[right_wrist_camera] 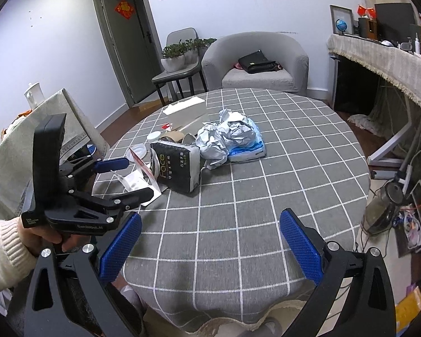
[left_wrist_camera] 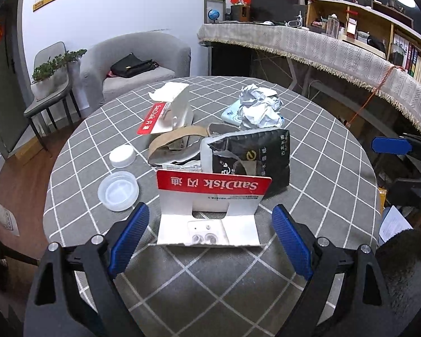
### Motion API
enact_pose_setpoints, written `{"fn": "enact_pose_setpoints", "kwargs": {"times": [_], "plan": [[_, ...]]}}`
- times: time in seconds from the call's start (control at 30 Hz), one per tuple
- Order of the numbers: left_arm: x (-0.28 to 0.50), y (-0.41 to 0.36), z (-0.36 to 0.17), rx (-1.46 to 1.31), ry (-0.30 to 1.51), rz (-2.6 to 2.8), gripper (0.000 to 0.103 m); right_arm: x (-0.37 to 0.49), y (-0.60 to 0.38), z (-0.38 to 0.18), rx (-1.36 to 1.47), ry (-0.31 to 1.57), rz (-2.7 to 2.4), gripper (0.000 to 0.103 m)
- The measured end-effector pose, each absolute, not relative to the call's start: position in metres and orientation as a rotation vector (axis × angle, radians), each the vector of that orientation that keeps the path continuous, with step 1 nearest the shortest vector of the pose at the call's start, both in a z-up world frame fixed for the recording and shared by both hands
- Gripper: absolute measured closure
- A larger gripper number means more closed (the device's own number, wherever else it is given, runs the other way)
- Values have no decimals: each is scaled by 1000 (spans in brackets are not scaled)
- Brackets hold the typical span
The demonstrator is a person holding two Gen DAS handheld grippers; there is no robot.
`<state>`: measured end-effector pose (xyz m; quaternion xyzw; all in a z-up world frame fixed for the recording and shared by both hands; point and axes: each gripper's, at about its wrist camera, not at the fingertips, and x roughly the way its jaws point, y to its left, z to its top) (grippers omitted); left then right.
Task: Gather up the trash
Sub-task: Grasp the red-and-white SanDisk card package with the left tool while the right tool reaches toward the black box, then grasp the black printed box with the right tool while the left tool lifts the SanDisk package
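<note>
A round bench point(left_wrist_camera: 336, 168) under a grey checked cloth is seen with the trash not yet gathered: nothing has been lifted, and no bin or bag is shown in either view (where the trash is meant to go cannot be told). The left hand-held gripper point(left_wrist_camera: 210, 236) is held wide open with its blue pads to either side of a torn card point(left_wrist_camera: 210, 210), which stands near the front edge and is not touched by either pad. On the card's red strip "SanDisk" is read upside down, followed by Chinese characters; the same name is carried by a second card point(left_wrist_camera: 151, 119) lying further back. Behind the front card a black pack point(right_wrist_camera: 176, 168) is marked "Face" in green, with smaller Chinese print too fine to read. Crumpled paper point(right_wrist_camera: 224, 137) is piled on a blue-and-white packet point(right_wrist_camera: 249, 147) at mid-bench; a cardboard ring point(left_wrist_camera: 176, 140), a white cap point(left_wrist_camera: 122, 156), a clear lid point(left_wrist_camera: 118, 191) and a tissue point(left_wrist_camera: 168, 90) are also left. The right hand-held gripper point(right_wrist_camera: 210, 247) is likewise released, over bare cloth well apart from the pile. By all appearances the job is at its very start.
</note>
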<state>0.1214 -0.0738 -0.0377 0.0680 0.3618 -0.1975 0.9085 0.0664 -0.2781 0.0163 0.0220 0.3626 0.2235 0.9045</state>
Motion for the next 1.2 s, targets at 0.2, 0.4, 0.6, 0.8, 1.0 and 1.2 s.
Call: {"fn": "enact_pose_setpoints", "kwargs": {"times": [0.2, 0.4, 0.6, 0.8, 1.0, 1.2], "plan": [[124, -80, -47, 157, 762, -421, 14, 72, -272, 13, 40, 761, 460, 3], [125, -78, -49, 154, 741, -414, 25, 78, -261, 11, 24, 776, 461, 3], [124, -76, -49, 152, 741, -417, 25, 81, -257, 10, 40, 785, 459, 3], [113, -70, -45, 132, 739, -420, 25, 87, -251, 13, 59, 791, 459, 3], [105, -55, -39, 78, 751, -411, 25, 96, -244, 11, 137, 813, 476, 3], [98, -45, -37, 64, 747, -394, 25, 111, -236, 7, 245, 848, 535, 3]]}}
